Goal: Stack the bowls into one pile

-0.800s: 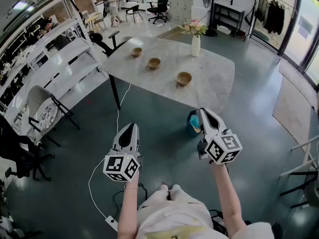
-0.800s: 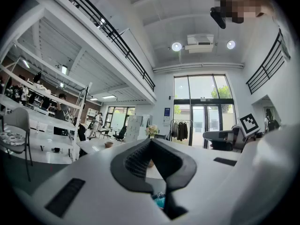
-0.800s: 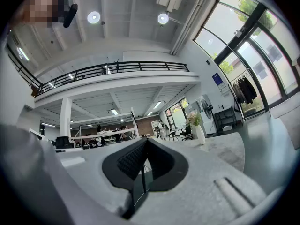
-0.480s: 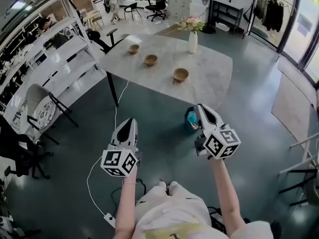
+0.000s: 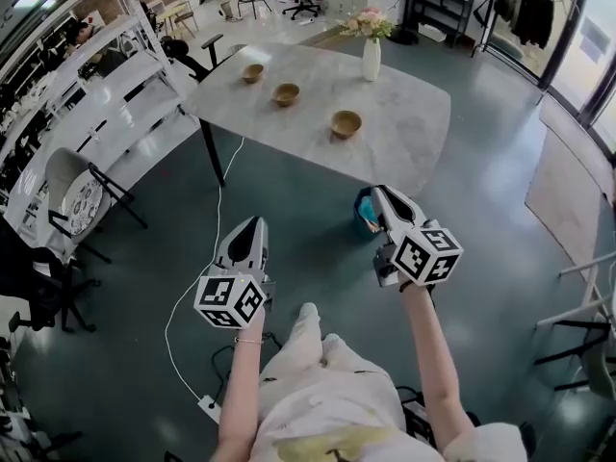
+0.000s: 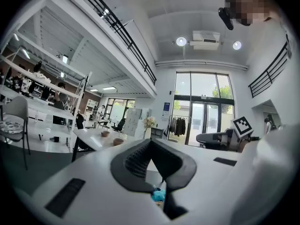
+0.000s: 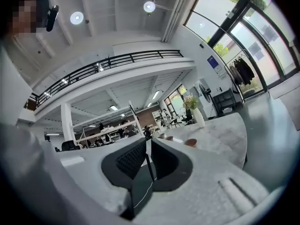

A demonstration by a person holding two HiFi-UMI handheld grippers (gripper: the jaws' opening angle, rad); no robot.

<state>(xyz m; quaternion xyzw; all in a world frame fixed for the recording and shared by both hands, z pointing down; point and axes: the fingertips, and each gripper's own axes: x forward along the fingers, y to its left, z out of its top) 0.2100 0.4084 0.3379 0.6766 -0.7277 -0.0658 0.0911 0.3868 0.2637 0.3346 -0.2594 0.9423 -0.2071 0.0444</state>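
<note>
The left claw, jaws together and empty, points level toward a pale bench carrying 2 brown bowls and a flower vase.

The table has a pale grey, stone-look top with faint veining and a soft sheen. It stands on a matt black leg that looks like metal. On the table, the near bowl, the middle bowl and the far bowl all look like matt brown wood. The vase at the table's far edge is white and glossy, like glazed ceramic.

Around the table, the floor is dark grey-green, smooth and polished enough to carry pale reflections. Just off the table's near edge stands a teal bin, which looks like plastic.

On the near side of the table, the left gripper and right gripper have smooth, matt white plastic shells. Their pads are black and rubbery-looking, with a finely ribbed face.
</note>
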